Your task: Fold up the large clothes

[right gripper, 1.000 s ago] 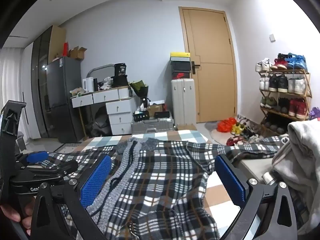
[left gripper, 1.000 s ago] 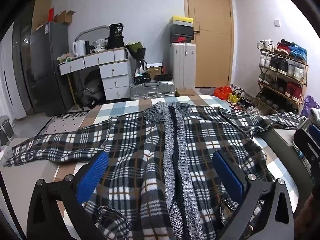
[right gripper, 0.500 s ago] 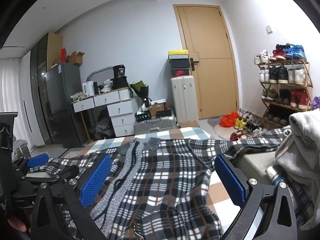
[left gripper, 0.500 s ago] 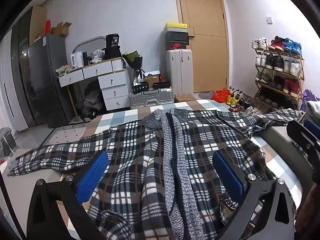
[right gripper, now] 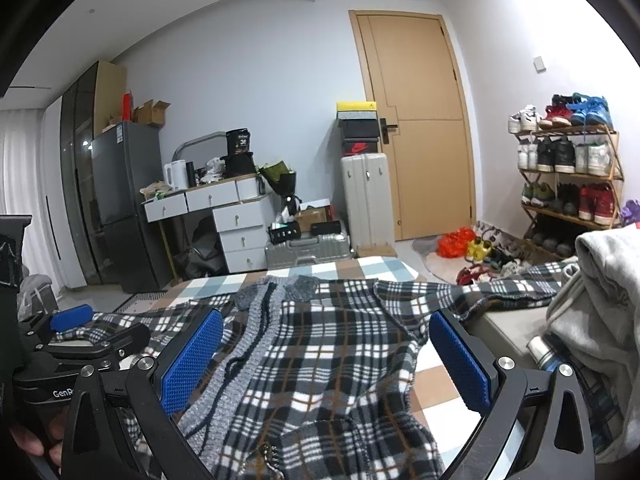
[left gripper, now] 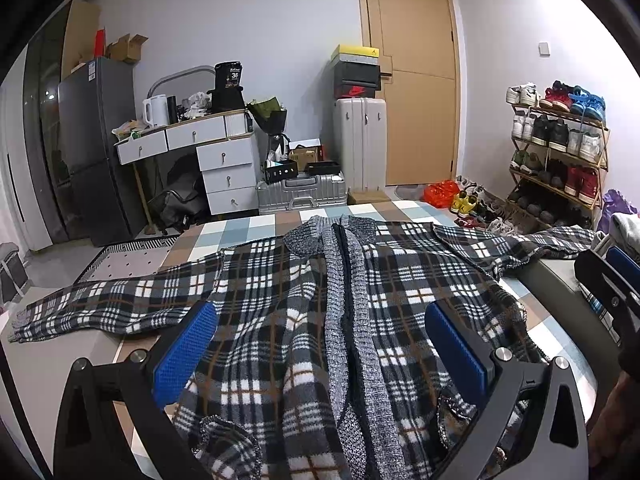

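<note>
Since a second ago both of your claws have tipped upward a little, so more wall and door fill the views while the cardigan sits lower. Your left claw [left gripper: 320,354] hovers above the plaid cardigan [left gripper: 280,320] with its blue pads spread wide, gripping nothing. Your right claw [right gripper: 326,356] is likewise wide open and empty, poised over the garment's right half.

Beneath them the cardigan lies face up on the checked bed cover [left gripper: 240,232], its grey knit front band running down the middle. One sleeve [left gripper: 100,304] stretches out flat to the left; the other sleeve [left gripper: 520,240] reaches right, draping over the bed's edge. The hem nearest you is rumpled.

At your right sits a heap of grey clothing [right gripper: 604,300], close beside the right claw. Part of your hand [left gripper: 612,420] shows at the lower right of the left view.

Beyond the bed stand a silver suitcase [left gripper: 301,195], a white drawer unit [left gripper: 224,168], a dark fridge [left gripper: 96,144], a tall white suitcase [left gripper: 362,140], a wooden door [left gripper: 416,80] and a shoe rack [left gripper: 560,148].
</note>
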The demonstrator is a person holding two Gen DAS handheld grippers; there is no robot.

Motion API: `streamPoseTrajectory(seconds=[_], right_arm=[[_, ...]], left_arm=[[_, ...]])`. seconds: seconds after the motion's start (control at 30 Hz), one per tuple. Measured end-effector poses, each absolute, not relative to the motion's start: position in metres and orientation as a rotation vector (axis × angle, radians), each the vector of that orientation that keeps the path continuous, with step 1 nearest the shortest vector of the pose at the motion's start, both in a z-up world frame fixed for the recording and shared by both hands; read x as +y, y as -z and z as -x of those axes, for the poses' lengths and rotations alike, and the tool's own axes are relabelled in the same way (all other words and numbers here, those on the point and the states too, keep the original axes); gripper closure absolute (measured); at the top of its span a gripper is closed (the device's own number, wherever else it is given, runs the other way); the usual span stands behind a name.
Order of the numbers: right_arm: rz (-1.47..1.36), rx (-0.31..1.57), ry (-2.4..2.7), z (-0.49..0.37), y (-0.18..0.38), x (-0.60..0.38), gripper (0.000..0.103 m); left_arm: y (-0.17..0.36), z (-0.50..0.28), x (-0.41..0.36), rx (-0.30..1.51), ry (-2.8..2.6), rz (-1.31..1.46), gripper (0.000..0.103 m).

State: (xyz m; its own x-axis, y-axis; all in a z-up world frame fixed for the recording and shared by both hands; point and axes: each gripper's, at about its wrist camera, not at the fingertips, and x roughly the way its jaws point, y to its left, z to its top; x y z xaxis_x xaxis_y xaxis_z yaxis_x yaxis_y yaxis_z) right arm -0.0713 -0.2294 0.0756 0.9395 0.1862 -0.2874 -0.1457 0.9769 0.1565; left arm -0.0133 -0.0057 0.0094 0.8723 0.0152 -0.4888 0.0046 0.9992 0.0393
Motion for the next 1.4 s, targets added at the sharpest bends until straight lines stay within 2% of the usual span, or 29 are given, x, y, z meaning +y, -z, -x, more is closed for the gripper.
streamPoseTrajectory(seconds=[1.4], right_arm=[[-0.164,0.317,-0.17,0.0694,-0.0732,-0.2341,0.0]], left_arm=[[-0.007,0.012,0.0007,0.542,0.026,-0.015,0.001]])
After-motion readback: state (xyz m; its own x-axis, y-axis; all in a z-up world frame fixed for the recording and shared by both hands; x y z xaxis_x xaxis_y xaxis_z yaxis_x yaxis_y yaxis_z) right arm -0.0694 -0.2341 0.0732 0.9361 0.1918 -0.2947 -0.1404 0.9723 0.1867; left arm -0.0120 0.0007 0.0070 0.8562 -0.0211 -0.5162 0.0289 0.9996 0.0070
